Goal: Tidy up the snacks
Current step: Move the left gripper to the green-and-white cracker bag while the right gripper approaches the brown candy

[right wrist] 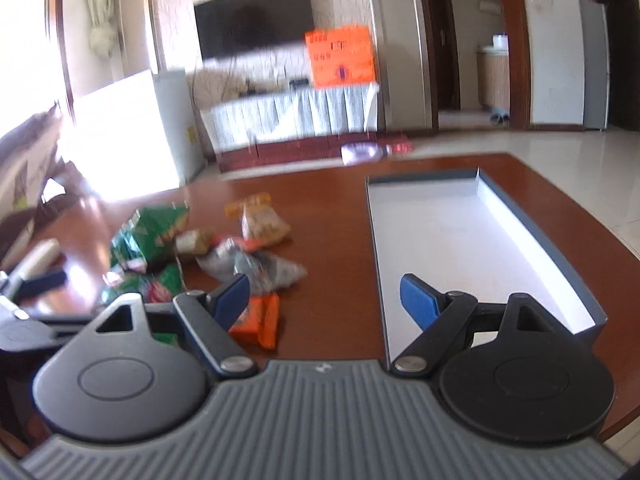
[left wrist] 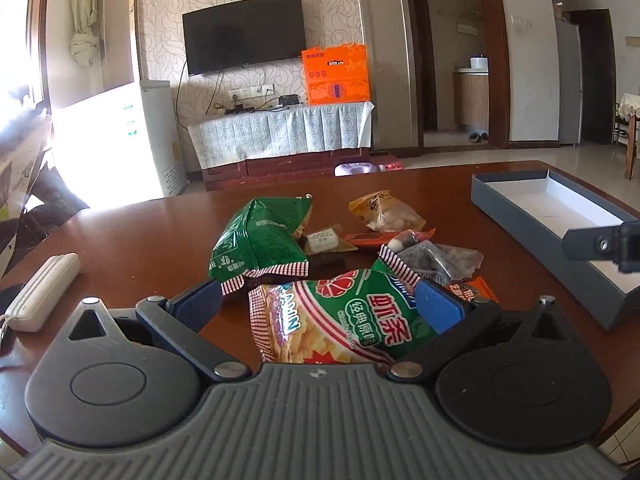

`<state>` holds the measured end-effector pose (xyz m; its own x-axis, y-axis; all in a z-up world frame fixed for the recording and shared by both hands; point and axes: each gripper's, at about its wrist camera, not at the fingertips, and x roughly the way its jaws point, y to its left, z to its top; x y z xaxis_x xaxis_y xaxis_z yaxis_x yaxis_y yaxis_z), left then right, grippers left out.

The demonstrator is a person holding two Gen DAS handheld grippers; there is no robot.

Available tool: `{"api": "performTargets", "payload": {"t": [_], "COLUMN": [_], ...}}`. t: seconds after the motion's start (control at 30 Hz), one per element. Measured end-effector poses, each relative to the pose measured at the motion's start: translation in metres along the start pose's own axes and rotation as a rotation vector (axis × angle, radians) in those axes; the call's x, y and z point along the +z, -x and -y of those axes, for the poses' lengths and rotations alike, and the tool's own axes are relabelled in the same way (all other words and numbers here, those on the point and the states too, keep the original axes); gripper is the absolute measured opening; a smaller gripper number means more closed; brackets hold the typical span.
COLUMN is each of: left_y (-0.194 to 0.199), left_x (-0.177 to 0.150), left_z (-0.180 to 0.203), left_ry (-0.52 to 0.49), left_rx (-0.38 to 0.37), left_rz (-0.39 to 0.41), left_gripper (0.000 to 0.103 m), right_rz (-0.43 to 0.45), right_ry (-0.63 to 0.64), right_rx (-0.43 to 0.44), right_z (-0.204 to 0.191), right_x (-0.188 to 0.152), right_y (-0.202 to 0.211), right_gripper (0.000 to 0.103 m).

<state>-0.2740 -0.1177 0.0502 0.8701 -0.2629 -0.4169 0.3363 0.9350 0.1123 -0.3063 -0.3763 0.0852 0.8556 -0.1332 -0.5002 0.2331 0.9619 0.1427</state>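
The left tool [left wrist: 318, 304] stood open on the brown tabletop [left wrist: 140, 240], its blue pads either side of a green shrimp-chip bag [left wrist: 340, 320] at the near edge of the snack pile. A second green bag [left wrist: 260, 240] lay just beyond, at the left. The right tool [right wrist: 324, 300] was open and empty, spanning the near left wall of the grey box [right wrist: 480, 232], well right of the pile.
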Motion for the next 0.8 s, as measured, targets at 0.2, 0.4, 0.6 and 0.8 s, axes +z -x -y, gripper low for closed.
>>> {"api": "performTargets", "payload": {"t": [0.2,0.4,0.6,0.8], "left_y": [-0.025,-0.045,-0.041,-0.030], "left_x": [-0.004,-0.001,-0.002,-0.009], "left_z": [0.003,0.003,-0.011,-0.003], "left_ry": [0.021,-0.021,0.022,-0.009], "left_rx": [-0.044,0.081,0.117,0.048], "left_rz": [-0.091,-0.077,-0.027,-0.030], "left_gripper": [0.103,0.103,0.103,0.103], "right_rz": [-0.003,-0.021,-0.065,-0.116], "right_ry": [0.028,0.093,0.175,0.199], "right_rx": [0.012,0.023,0.051,0.077], "right_z": [-0.006,-0.020,-0.039,-0.050], "right_x": [-0.003,-0.008,-0.017,-0.024], "right_y": [0.000,-0.002,-0.008,-0.011], "right_gripper": [0.084,0.083,0.083,0.083]}}
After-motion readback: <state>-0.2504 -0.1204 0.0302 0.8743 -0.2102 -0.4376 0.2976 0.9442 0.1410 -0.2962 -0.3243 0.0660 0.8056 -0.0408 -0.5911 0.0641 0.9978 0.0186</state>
